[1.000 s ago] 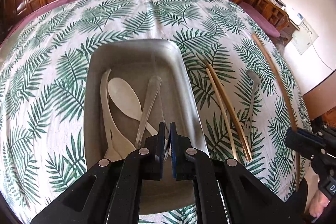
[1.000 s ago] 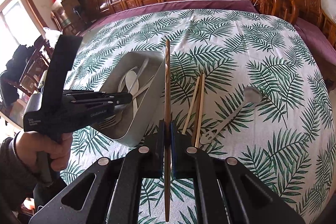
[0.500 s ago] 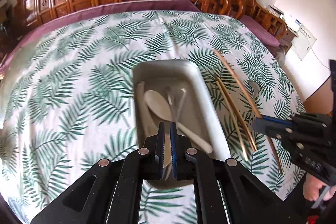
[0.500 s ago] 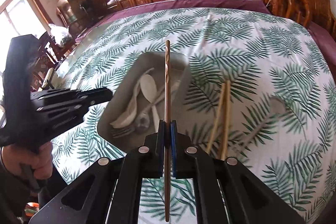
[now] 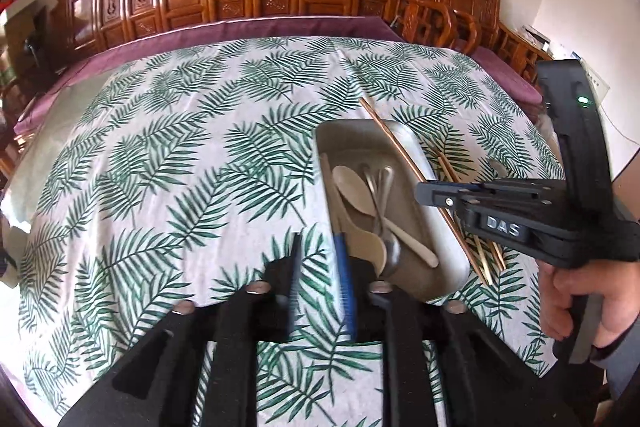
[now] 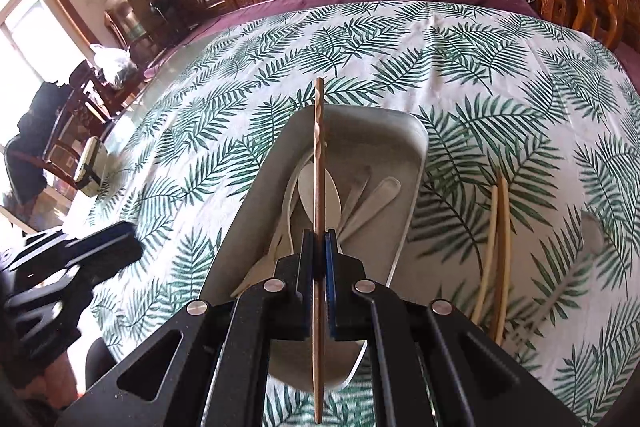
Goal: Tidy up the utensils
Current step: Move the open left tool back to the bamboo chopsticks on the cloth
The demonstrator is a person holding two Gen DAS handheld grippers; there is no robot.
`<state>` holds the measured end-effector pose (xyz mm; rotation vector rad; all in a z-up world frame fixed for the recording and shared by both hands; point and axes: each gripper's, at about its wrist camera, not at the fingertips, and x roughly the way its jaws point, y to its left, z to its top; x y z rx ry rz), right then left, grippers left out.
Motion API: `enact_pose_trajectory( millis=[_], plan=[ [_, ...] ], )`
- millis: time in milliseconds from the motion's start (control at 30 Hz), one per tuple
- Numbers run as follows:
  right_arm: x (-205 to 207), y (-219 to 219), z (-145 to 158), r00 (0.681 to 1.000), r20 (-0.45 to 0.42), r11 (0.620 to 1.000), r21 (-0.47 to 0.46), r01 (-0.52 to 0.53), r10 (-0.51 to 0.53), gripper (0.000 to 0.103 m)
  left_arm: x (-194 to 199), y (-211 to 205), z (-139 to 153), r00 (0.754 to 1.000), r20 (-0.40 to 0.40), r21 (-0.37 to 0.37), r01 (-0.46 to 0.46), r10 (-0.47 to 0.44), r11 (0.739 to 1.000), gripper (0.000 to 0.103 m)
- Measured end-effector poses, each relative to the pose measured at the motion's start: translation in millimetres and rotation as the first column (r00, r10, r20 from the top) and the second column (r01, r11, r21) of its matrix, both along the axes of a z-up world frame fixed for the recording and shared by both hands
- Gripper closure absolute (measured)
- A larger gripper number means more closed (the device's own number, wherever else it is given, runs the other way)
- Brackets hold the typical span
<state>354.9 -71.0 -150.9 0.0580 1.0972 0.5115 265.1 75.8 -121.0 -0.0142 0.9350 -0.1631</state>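
- right gripper (image 6: 319,259) is clamped tight on a brown chopstick (image 6: 318,163), pinched about midway along, with the stick poking out toward 12 o'clock and back toward 6 in the right wrist view
- that chopstick hangs over the grey tray (image 6: 404,155), lined up lengthwise above the white spoon (image 6: 330,193) inside it; can't tell if the tip touches anything
- the tray also holds a couple of metal spoons (image 5: 382,187) and another pale utensil, all piled at the near end
- left gripper (image 5: 320,279) has its fingers spread apart with nothing in them, hovering over the leaf-print tablecloth (image 5: 180,155) just at 9 o'clock of the tray
- two lighter chopsticks (image 6: 496,247) lie side by side on the cloth at 3 o'clock of the tray, and a metal utensil (image 6: 576,267) sits further out the same way, kinda blurry
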Motion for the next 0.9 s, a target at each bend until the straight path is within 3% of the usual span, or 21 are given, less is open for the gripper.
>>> enact_pose_trajectory(
  millis=[233,533,600,733,800,900],
  plan=[
    [9,8,-8,1.0,-0.004,1.0,-0.021,0.012,-0.013,0.096,-4,11,1,1.0,0.011,0.009,-0.016,0.016,1.0,0.075],
    [8,4,6,1.0,0.03,1.0,-0.016,0.008,-0.008,0.095,-10,14,4,1.0,0.017,0.005,-0.019,0.019,1.0,0.073],
    [2,-5,13,0.999,0.046,1.0,-0.013,0.006,-0.005,0.095,-11,12,5,1.0,0.021,0.004,-0.015,0.015,1.0,0.061],
    [-12,-31,29,0.996,0.089,0.999,-0.04,0.005,-0.002,0.095,-14,1,9,1.0,0.029,-0.001,0.005,-0.005,1.0,0.057],
    [-19,-48,35,0.994,0.107,0.999,-0.049,0.015,-0.01,0.095,-15,-3,11,0.999,0.037,-0.009,0.011,-0.011,1.0,0.036],
    [-28,-76,40,0.992,0.126,0.996,-0.077,0.04,-0.03,0.095,-17,-11,13,0.998,0.049,-0.02,0.029,-0.028,0.999,0.027]
  ],
)
